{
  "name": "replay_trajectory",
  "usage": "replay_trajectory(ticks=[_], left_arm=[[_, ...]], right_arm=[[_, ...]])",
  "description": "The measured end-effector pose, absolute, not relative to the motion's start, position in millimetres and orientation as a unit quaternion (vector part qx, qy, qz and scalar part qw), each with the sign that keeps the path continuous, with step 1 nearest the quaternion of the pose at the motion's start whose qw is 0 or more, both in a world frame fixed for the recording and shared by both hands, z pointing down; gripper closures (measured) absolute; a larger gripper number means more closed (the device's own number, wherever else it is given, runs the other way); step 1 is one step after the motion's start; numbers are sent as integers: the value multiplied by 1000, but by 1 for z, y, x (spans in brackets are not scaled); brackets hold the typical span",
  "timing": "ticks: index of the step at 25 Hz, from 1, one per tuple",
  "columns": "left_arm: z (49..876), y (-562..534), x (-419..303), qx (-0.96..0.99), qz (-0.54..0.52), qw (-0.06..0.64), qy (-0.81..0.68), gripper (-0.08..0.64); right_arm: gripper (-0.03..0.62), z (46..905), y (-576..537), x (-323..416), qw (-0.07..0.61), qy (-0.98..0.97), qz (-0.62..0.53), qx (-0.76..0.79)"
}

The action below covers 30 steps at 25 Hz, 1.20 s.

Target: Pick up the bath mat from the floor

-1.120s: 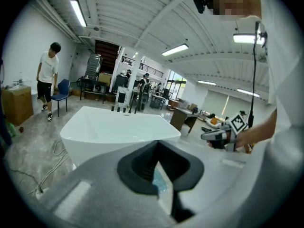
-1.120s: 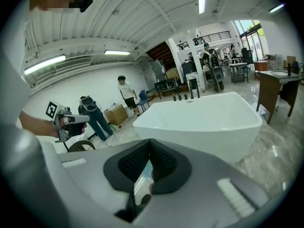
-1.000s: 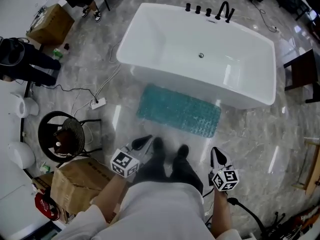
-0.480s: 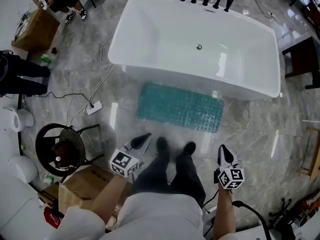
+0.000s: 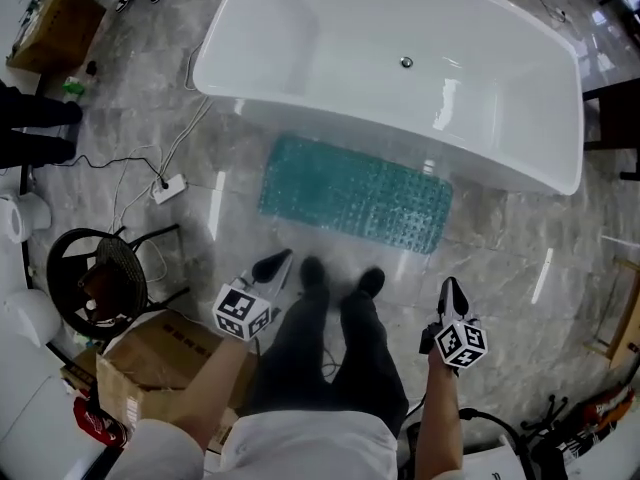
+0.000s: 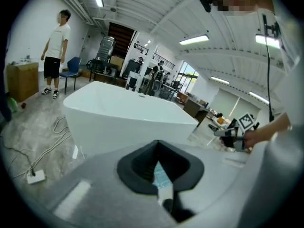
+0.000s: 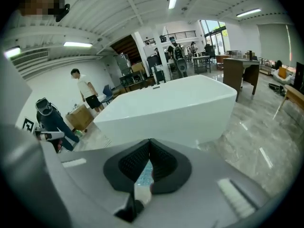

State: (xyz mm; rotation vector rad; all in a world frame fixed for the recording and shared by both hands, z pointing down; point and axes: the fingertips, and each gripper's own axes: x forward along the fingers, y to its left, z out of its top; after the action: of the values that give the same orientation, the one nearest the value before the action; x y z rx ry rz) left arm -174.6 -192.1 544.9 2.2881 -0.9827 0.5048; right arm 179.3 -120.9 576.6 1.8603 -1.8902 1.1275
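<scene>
Two tools: the left hand-held gripper (image 5: 274, 264) and the right hand-held gripper (image 5: 452, 291) are both closed tight and empty, near the teal bath mat (image 5: 355, 192) beside the white bathtub (image 5: 340, 30)

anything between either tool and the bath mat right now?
Nothing visible. The left tool and right tool, both shut and empty, hang over bare floor short of the bath mat, which lies flat beside the bathtub with nothing on it. The person's shoes stand between the tools, just short of the mat's edge.
</scene>
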Motion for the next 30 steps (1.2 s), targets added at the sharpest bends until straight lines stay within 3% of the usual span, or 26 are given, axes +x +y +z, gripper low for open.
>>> replay_trajectory(ticks=[15,30], left_arm=[[832,-246,-158,840,246,291,-387,557],[1075,-302,-205,835,309,268,-368,535]], right_arm=[[569,867,-150,221,207,-684,402,573],[560,1099,-184,267,249,-701,383,548]])
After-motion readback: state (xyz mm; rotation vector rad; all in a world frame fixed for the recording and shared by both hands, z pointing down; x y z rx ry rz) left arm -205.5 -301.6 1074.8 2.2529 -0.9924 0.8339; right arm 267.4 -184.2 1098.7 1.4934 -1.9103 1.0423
